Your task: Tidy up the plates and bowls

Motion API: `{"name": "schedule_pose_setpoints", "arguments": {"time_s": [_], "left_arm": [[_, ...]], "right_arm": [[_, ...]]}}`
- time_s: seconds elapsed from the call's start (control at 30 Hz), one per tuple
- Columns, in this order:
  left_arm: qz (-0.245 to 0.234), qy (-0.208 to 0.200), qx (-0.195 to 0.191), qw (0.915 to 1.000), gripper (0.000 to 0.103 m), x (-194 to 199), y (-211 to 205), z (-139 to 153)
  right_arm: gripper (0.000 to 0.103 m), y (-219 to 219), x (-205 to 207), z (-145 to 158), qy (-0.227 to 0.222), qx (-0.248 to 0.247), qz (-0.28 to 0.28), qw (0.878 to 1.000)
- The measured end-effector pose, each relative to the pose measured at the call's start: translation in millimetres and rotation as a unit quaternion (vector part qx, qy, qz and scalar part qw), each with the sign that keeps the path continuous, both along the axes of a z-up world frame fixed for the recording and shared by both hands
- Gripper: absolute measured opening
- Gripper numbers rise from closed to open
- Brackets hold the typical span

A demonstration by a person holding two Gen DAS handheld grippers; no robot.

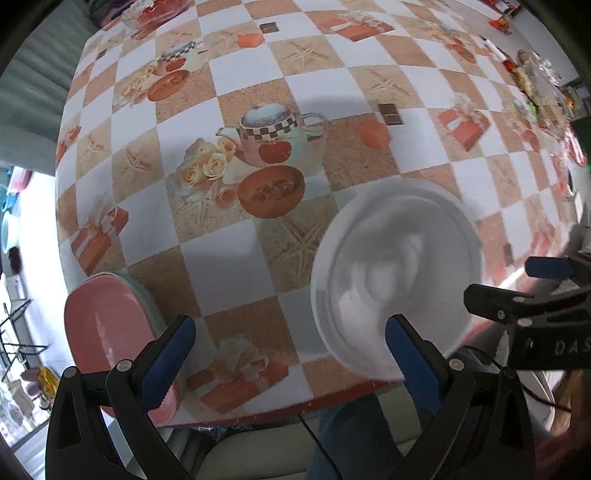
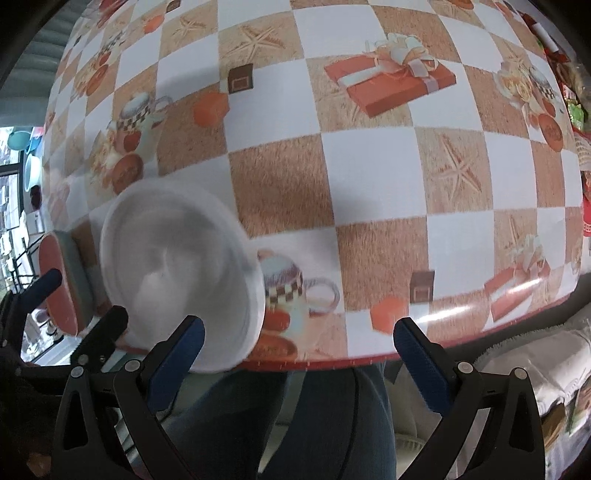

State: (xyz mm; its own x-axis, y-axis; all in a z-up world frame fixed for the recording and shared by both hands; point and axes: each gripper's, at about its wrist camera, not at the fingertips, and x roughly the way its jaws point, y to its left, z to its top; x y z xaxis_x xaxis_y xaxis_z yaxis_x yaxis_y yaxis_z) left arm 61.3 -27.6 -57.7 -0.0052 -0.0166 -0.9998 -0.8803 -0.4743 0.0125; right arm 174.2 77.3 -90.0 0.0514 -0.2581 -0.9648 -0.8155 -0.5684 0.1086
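Two grippers hover at the near edge of the worktop [image 1: 258,74], which is covered with a checked cloth printed with teapots and gift boxes. The left gripper [image 1: 290,347] has its blue-padded fingers spread wide and holds nothing. The right gripper [image 2: 299,350] is likewise spread and empty, with only cloth and the person's lap showing between its fingers.

Between the two tools sits a white bowl [image 1: 397,277], close to the worktop's front edge. It looks blurred in both views, so it may be rocking or moving; I cannot tell whether it is fully settled. In the left wrist view the left gripper's right finger overlaps its near rim, but whether it touches is not clear. The right gripper's left finger likewise stands in front of the bowl's rim [image 2: 184,277] without visibly clamping it.

At the left corner lies a pink plate [image 1: 110,332] on top of what appears to be a pale green one, forming a small stack. That grouping suggests plates are being gathered there, leaving the bowl as the odd piece still to be placed. Far back, a glass dish [image 1: 155,11] sits near the opposite edge.

With the bowl so near the edge, a careless nudge could tip it off.
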Motion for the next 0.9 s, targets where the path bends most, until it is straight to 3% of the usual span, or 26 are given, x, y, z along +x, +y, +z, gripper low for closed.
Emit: {"name": "schedule_pose_setpoints", "arguments": {"time_s": [0.4, 0.67, 0.9], "left_arm": [[0.067, -0.001, -0.017, 0.9976, 0.103, -10, -10, -50], [0.074, -0.032, 0.012, 0.9967, 0.103, -9, -14, -58], [0.077, -0.034, 0.015, 0.9964, 0.103, -8, -20, -58]], "right_arm": [[0.103, -4, -14, -46, -0.015, 0.017, 0.006, 1.000], [0.103, -7, -16, -46, -0.013, 0.020, 0.006, 1.000], [0.103, -1, -12, -45, -0.017, 0.014, 0.005, 1.000]]}}
